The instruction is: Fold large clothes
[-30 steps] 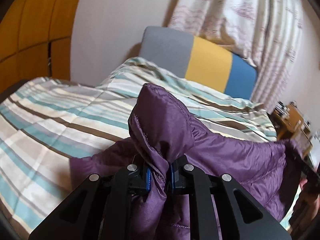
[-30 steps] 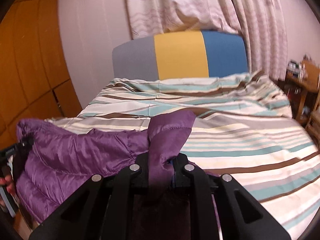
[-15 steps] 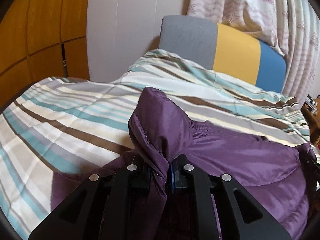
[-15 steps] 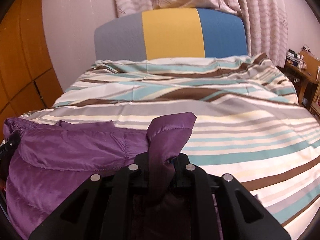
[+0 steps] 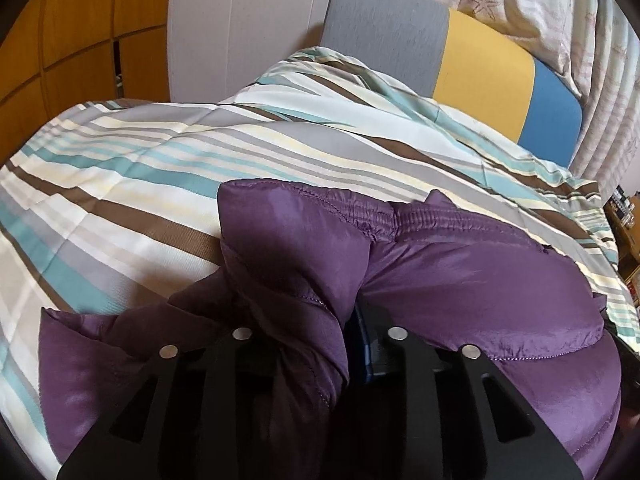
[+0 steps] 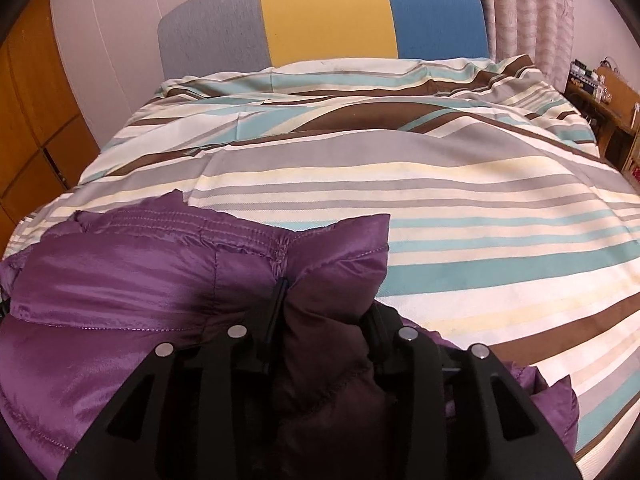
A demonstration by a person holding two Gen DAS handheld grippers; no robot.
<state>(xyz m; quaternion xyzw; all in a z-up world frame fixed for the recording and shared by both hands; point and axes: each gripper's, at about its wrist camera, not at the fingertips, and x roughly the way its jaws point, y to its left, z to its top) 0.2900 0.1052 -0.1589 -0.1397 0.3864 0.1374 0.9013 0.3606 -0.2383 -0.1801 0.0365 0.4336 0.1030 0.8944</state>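
Observation:
A purple padded jacket lies low over the near part of a striped bed cover. My left gripper is shut on a bunched corner of the jacket, which fills the space between the fingers. In the right wrist view the same jacket spreads to the left, and my right gripper is shut on its other bunched corner. The elastic hem runs between the two held corners. The fingertips are hidden by fabric.
The bed cover stretches ahead to a grey, yellow and blue headboard. Orange wooden cabinets stand at the left. Curtains hang behind the headboard. A wooden side table with small items stands at the right.
Both grippers have moved forward and down over the bed with the jacket. The jacket now rests spread on the cover instead of hanging, and the bed looks closer.

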